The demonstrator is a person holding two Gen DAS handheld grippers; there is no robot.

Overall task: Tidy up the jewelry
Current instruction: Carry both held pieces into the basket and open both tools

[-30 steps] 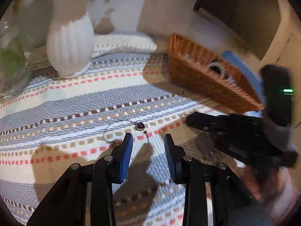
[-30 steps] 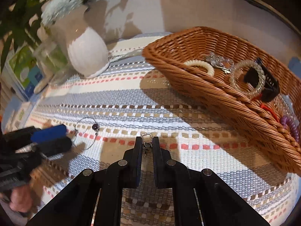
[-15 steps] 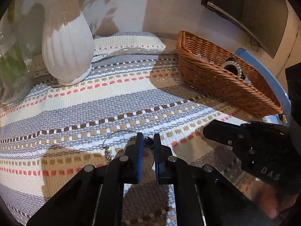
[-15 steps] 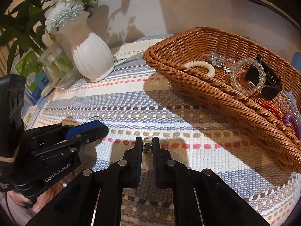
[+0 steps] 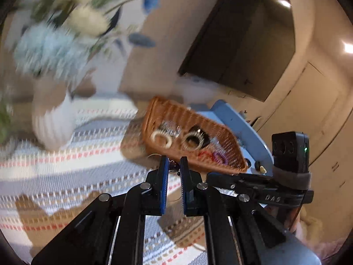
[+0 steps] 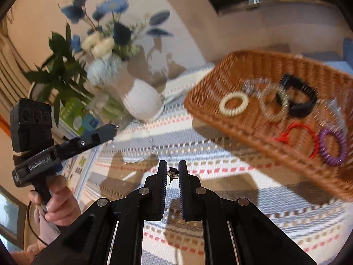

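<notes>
Between the narrowed jaws of the left gripper [image 5: 172, 165] a dark-beaded bangle [image 5: 174, 166] is pinched, and between those of the right gripper [image 6: 172, 172] what seems an earring [image 6: 173, 172], both raised for carrying to the wicker basket [image 6: 222, 70] ahead.

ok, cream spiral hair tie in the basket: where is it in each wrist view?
Left wrist: cream hair tie, centre, just above the left gripper tips.
Right wrist: cream hair tie, right of centre, basket's near-left part.
Shared landmark: wicker basket.
</notes>
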